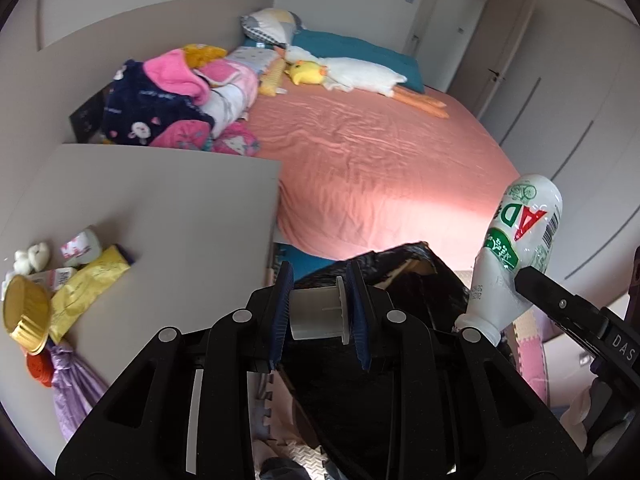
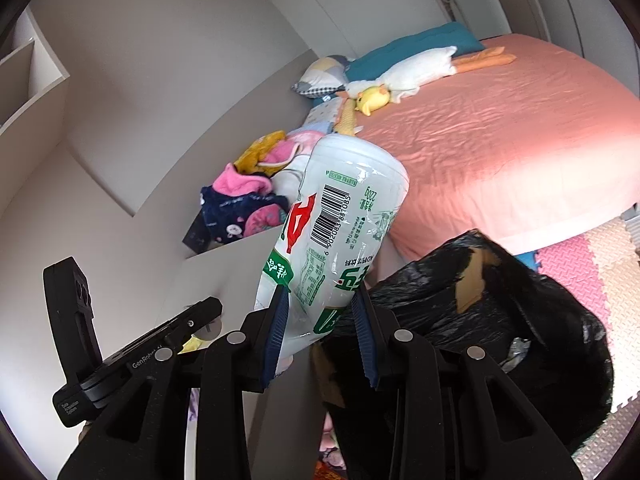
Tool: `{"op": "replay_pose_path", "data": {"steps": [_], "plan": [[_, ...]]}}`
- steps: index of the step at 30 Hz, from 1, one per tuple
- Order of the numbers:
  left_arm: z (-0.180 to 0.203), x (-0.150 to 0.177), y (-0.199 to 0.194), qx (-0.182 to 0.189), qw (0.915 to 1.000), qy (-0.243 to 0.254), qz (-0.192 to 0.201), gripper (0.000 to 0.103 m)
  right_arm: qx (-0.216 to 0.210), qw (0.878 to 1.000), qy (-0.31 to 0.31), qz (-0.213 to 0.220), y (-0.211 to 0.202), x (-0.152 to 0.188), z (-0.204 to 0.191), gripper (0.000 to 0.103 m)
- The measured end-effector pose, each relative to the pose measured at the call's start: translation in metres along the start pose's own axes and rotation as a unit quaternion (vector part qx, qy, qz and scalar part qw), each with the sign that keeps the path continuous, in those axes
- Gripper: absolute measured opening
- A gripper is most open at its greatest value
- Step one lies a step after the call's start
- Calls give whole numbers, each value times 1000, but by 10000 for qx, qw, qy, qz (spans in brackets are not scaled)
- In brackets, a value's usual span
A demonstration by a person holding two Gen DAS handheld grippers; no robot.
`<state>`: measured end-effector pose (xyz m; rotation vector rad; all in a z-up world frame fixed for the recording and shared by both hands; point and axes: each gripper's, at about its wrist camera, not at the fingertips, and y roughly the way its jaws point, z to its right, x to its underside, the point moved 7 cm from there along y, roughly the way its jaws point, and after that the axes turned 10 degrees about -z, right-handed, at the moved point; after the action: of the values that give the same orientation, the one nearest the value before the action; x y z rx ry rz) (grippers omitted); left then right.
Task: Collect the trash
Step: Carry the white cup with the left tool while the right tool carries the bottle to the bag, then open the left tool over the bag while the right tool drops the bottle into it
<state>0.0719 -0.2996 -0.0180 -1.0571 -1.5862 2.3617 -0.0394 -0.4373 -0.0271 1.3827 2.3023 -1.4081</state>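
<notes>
My left gripper is shut on a small grey plastic spool, held crosswise between its blue pads above a black trash bag. My right gripper is shut on a white drink bottle with a green and red label, gripped near its neck with the base pointing up. The same bottle shows at the right of the left wrist view, over the bag's edge. The black trash bag lines a cardboard box just below and right of the bottle. More trash lies on the grey table: a yellow wrapper, a gold foil cup and a small bottle.
A bed with a pink sheet fills the room behind the bag, with a white goose plush and a heap of clothes. Pink and beige foam floor mats lie beside the bag. A purple bag hangs at the table's near edge.
</notes>
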Motion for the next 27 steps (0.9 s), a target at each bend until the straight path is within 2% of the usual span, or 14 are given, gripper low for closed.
{"op": "replay_pose_path", "data": {"steps": [3, 4, 5, 6, 8, 12, 18, 27], "plan": [[19, 2, 13, 373, 9986, 209, -304, 29, 156, 9998, 91, 53, -8, -2, 12, 38], [26, 4, 20, 514, 9970, 278, -506, 50, 316, 9994, 128, 96, -12, -2, 16, 45], [31, 7, 27, 580, 9955, 271, -701, 89, 464, 9986, 186, 178, -17, -3, 22, 61], [33, 9, 29, 591, 9954, 208, -725, 98, 564, 9976, 247, 316, -23, -4, 26, 68], [40, 11, 30, 755, 9945, 171, -699, 96, 638, 9958, 334, 571, -33, -6, 33, 70], [42, 14, 36, 784, 9936, 137, -803, 96, 699, 9941, 443, 696, -40, -10, 41, 70], [46, 15, 36, 866, 9928, 209, -801, 96, 690, 9942, 406, 714, -40, -13, 42, 70], [28, 16, 32, 698, 9947, 5, -751, 96, 583, 9965, 172, 566, -29, -12, 25, 70]]}}
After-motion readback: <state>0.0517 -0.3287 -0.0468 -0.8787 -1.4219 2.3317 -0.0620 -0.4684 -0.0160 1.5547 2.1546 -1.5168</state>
